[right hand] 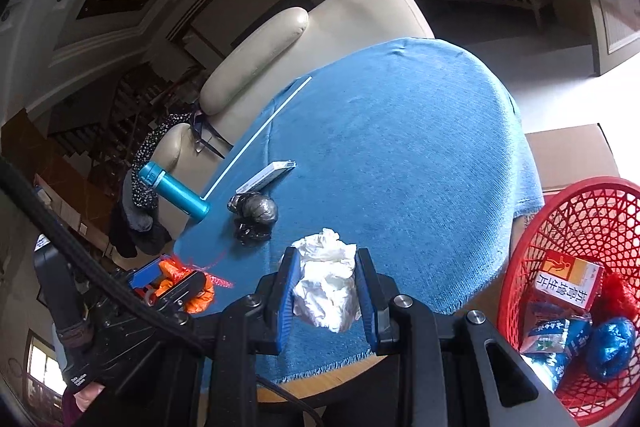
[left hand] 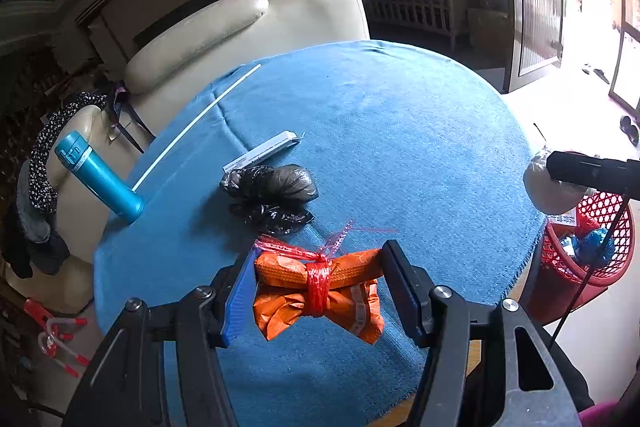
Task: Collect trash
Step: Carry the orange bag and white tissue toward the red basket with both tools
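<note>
Risk: tissue wad [right hand: 326, 285] pinched in right tongs [right hand: 326, 291], short of red basket [right hand: 568, 211]; may slip onto bench [right hand: 400, 147]. Left tongs [left hand: 320, 291] straddling orange packet [left hand: 316, 291]; closure undeterminable

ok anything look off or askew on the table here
The teal bottle lies on its side at the edge of the blue-covered table, its cap end overhanging toward the sofa. Nothing looks spilled.

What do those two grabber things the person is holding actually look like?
Each tool is matte black metal with silver bolt heads and slotted arms. The left tool has one ribbed blue pad and one dark finger; the right tool has blue pads on both. A black cable trails from the left tool.
</note>
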{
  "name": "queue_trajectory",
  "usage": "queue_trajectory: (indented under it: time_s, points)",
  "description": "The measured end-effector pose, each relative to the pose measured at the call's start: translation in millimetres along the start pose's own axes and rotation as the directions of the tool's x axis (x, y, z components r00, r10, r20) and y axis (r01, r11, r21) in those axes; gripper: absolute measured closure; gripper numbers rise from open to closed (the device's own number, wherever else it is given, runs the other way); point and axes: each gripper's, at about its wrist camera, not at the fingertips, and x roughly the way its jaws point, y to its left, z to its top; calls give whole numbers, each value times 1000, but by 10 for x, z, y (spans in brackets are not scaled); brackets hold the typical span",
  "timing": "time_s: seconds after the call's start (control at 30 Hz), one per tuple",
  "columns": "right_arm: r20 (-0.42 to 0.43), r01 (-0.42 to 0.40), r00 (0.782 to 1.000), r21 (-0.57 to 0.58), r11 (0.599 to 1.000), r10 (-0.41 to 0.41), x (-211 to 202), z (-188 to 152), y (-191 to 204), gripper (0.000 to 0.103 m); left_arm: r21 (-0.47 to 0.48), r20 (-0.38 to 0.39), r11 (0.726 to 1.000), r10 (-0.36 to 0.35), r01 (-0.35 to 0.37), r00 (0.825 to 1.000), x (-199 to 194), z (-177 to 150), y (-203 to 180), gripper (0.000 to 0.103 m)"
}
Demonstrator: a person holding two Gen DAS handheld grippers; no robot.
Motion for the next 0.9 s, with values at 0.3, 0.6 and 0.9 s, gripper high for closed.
queue_trajectory:
  time_s: [0.3, 0.6, 0.9]
  points:
    - [14, 29, 999, -13, 999, -29, -56, -11, -8, 73, 2, -2, 1000, -18, 18, 1000, -21, 12, -77, 40]
    - [21, 41, 999, 1, 999, -41, -117, -31, -80, 73, 3, -12, 999, -34, 34, 999, -12, 20, -155, 40]
    - [34, 43, 998, 11, 999, -43, -188, -35, -148, 73, 16, -14, 999, -41, 41, 999, -27, 47, -243, 40]
